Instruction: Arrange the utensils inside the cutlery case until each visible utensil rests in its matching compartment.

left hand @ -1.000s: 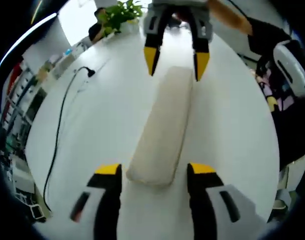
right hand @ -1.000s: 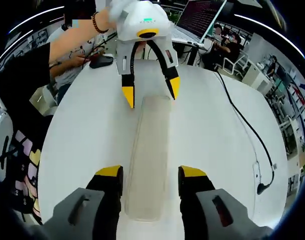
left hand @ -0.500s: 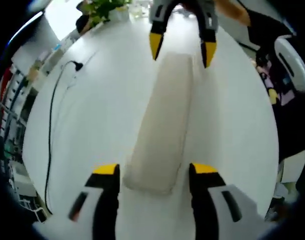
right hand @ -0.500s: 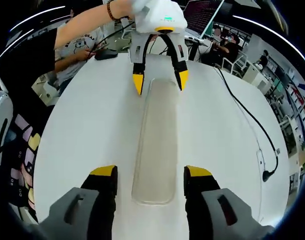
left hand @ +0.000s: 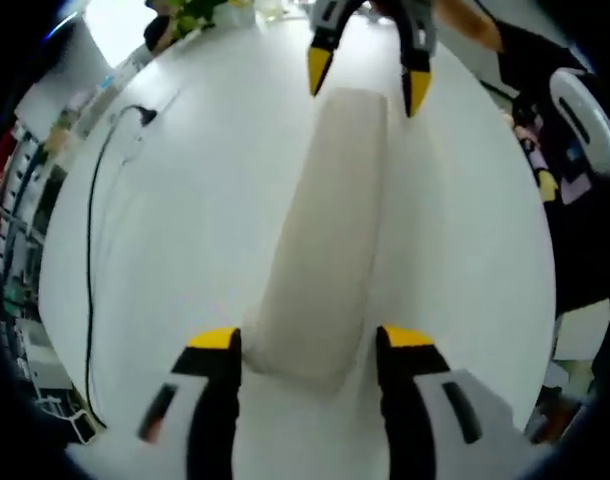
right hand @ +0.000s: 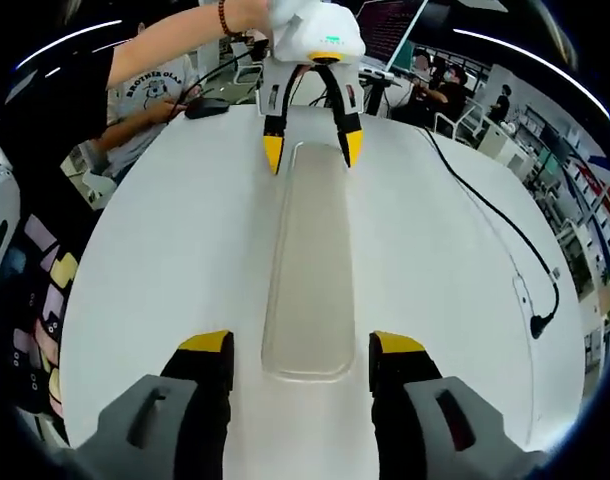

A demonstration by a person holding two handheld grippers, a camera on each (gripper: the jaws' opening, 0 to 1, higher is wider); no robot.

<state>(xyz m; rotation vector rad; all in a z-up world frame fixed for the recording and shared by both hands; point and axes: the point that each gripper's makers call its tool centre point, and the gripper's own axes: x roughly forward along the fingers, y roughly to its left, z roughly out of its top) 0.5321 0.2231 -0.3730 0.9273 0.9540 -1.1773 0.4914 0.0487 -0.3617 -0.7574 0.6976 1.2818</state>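
A long closed cutlery case lies flat on the white table; it looks beige in the left gripper view and shows a clear lid in the right gripper view. No utensils can be seen through it. My left gripper is open, its jaws straddling one end of the case. My right gripper is open too, straddling the opposite end. Each gripper faces the other: the right gripper appears at the far end in the left gripper view, the left gripper in the right gripper view, held by a hand.
A black cable snakes over the table beside the case. A potted plant stands at one table end, a laptop and a black mouse at the other. A seated person is at the table edge.
Both grippers have drawn apart along the case, each now nearer its own end. The case itself has stayed in place and both jaws remain open.
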